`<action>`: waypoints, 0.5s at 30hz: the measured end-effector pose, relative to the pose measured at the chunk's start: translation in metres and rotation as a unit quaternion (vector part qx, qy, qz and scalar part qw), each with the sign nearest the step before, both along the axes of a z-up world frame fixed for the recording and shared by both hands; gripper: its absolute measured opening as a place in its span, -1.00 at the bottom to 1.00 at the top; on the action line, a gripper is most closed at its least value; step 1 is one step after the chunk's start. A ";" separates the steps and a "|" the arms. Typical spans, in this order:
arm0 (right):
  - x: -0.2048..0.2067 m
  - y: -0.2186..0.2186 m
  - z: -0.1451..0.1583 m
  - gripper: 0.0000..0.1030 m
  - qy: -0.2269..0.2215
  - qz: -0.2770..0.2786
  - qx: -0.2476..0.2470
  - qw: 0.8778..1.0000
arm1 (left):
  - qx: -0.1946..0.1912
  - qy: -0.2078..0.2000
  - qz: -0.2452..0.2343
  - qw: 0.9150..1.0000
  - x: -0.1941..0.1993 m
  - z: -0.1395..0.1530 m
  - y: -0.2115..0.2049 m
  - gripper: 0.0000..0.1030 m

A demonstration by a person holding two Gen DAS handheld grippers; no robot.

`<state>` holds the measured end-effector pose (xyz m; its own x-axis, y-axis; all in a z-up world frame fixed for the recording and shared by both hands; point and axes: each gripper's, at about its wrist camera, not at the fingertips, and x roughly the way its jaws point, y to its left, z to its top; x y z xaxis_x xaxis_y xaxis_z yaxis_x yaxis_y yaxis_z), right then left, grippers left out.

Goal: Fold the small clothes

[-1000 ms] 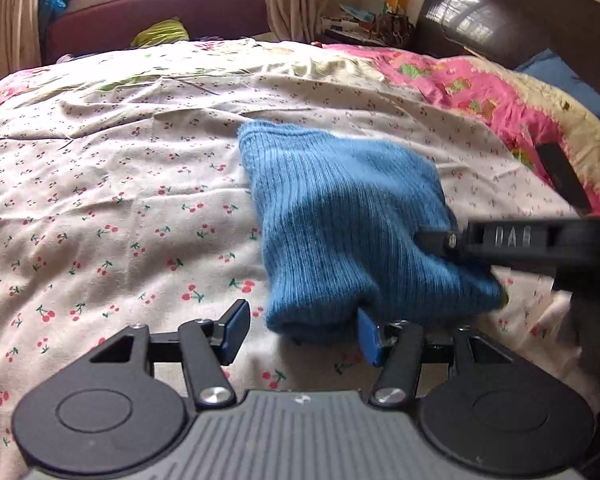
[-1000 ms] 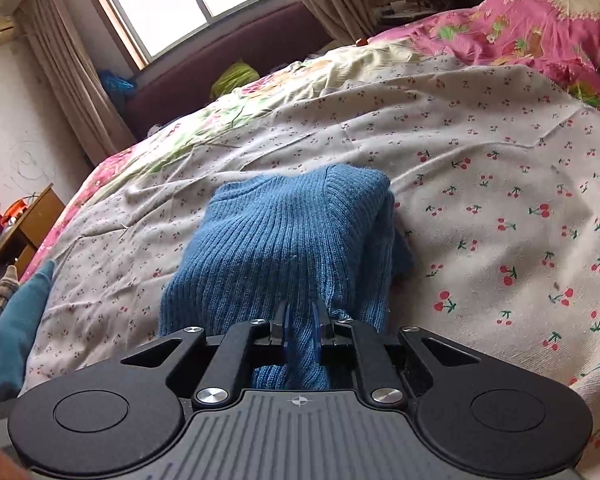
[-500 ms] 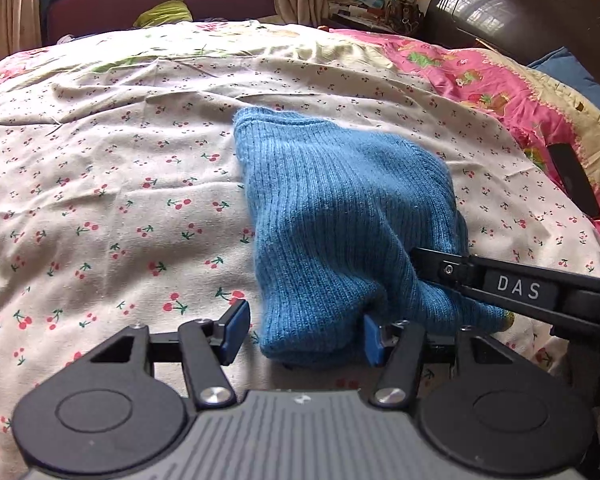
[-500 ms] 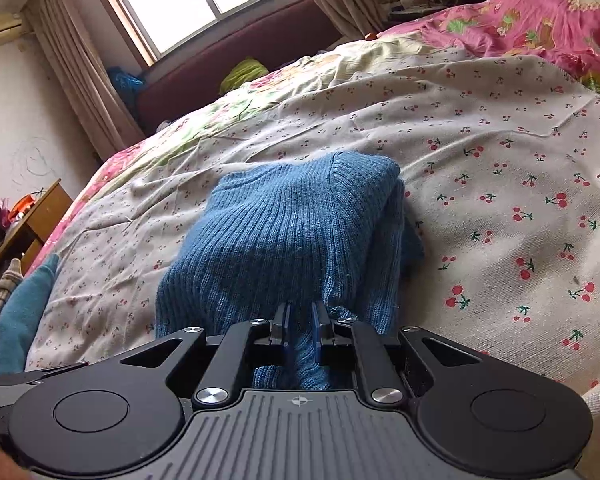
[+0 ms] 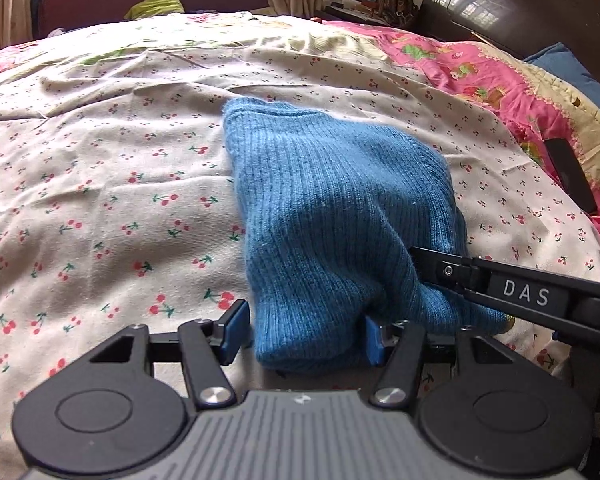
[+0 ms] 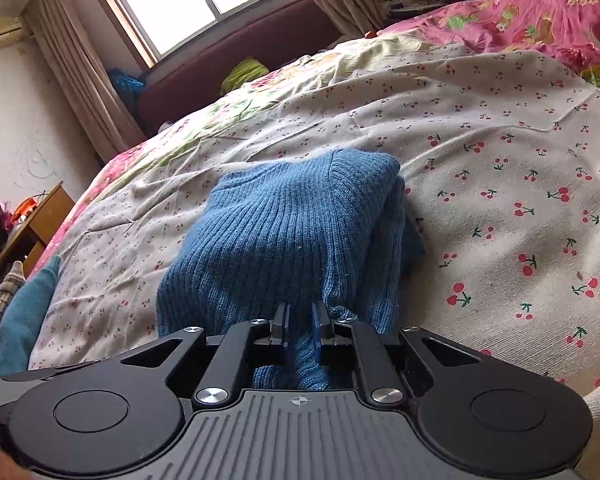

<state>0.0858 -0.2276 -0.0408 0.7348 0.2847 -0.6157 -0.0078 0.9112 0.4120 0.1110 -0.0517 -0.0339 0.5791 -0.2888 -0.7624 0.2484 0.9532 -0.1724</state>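
Left wrist view: blue ribbed-knit sweater (image 5: pixel 340 220), soft and bunched, folded into a thick oblong bundle on a cream bedsheet (image 5: pixel 100 200) printed with small red cherries. Long axis running away from the camera toward the far side of the bed, ribs following the same line, near end rounded and plump. Left gripper (image 5: pixel 302 334) about half open, near end of the bundle sitting between the blue pads; right-side pad touching the knit, left-side pad just clear, so no clamp. Right gripper (image 5: pixel 416 258) reaching in from the right edge, black matte arms lettered DAS, tips buried in a raised pinch of wool.

Right wrist view: same sweater (image 6: pixel 292 232) lying mid-bed, ridged texture plain, far corner squared off and pointing up toward the maroon sofa under the window. Right gripper (image 6: pixel 301 320) nearly closed, narrow blue pads squeezing a fold of the near edge, fabric pulled up into a tent. Pink floral quilt (image 6: pixel 540 12) crumpled at the upper right.
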 end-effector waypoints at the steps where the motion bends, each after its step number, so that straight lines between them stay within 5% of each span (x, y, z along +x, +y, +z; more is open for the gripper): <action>1: 0.001 -0.001 -0.001 -0.76 -0.001 -0.001 0.003 1.000 | 0.001 0.002 -0.002 1.000 0.002 0.000 -0.001 0.31; 10: 0.001 -0.001 -0.001 -0.86 0.011 -0.023 -0.001 1.000 | 0.024 0.009 -0.020 0.999 -0.001 -0.003 -0.003 0.37; 15: -0.007 0.020 0.004 -0.83 0.002 -0.011 -0.075 0.997 | 0.030 0.014 -0.021 0.999 -0.012 0.005 0.000 0.38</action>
<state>0.0785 -0.2075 -0.0365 0.7374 0.1737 -0.6527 0.0134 0.9624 0.2713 0.0994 -0.0520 -0.0288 0.5450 -0.2663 -0.7950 0.2840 0.9508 -0.1238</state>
